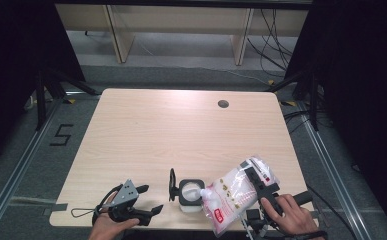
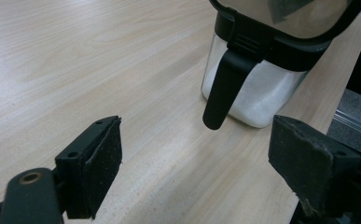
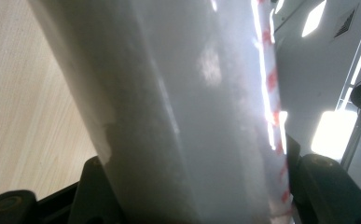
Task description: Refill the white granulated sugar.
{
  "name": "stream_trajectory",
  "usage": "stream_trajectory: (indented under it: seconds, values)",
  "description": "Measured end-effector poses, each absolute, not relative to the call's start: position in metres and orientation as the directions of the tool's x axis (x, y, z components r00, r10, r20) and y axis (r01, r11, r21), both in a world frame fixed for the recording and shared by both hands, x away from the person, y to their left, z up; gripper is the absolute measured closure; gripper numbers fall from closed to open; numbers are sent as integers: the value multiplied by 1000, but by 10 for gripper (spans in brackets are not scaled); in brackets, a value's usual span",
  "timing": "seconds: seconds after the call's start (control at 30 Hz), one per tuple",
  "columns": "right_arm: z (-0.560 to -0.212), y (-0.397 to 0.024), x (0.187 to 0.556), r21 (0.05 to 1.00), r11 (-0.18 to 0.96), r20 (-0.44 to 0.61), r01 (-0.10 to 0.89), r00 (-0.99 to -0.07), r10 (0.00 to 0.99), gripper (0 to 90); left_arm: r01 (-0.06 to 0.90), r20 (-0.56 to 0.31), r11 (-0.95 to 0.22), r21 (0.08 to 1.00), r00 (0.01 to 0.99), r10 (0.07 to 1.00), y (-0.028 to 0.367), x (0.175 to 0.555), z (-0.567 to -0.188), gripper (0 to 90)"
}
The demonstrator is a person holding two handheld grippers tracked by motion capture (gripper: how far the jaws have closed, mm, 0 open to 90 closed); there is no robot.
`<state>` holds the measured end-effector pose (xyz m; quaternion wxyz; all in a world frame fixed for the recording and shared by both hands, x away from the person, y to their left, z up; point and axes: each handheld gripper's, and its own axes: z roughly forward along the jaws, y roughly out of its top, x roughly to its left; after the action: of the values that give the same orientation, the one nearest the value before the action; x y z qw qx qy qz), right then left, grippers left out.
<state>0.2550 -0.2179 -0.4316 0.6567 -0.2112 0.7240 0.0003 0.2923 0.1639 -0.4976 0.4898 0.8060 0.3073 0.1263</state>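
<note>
Plastic bag tilted over jar at table's near edge

Table: pale wood grain, light beige, one dark round hole near far edge.
Refill bag: clear-to-milky white plastic, white granules inside, red print and red label patch; red markings along seam in right gripper view, lettering too blurred to read.
Canister: clear body, white contents, black rim, black hinged lid and black clasp.
Left gripper: black, grey plate on top.
Right gripper: black.
Floor: grey.
</note>
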Motion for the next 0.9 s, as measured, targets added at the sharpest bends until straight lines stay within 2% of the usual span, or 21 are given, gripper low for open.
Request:
stream_trajectory:
  seconds: [0.33,0.47,0.7,0.77,0.83,0.9]
  values:
    - [-435,-221,255,-237,928,-959,-289,-82,-270,478,371,-88,-344,863,779,620,164,291,-497,169]
    - [-432,-219,256,-271,911,-951,-312,-57,-303,479,372,-94,-338,865,780,618,164,292,-497,169]
    - [-434,-220,257,-264,912,-952,-313,-69,-299,483,370,-86,-345,863,778,622,164,291,-497,169]
    - [-437,-223,256,-224,931,-960,-288,-97,-261,483,370,-91,-340,864,782,617,164,292,-497,170]
    - [-436,-222,257,-250,921,-954,-299,-86,-287,484,371,-92,-339,865,781,618,164,292,-497,173]
    - [-436,-222,258,-238,922,-956,-306,-96,-279,485,367,-85,-344,864,781,618,165,291,-497,175]
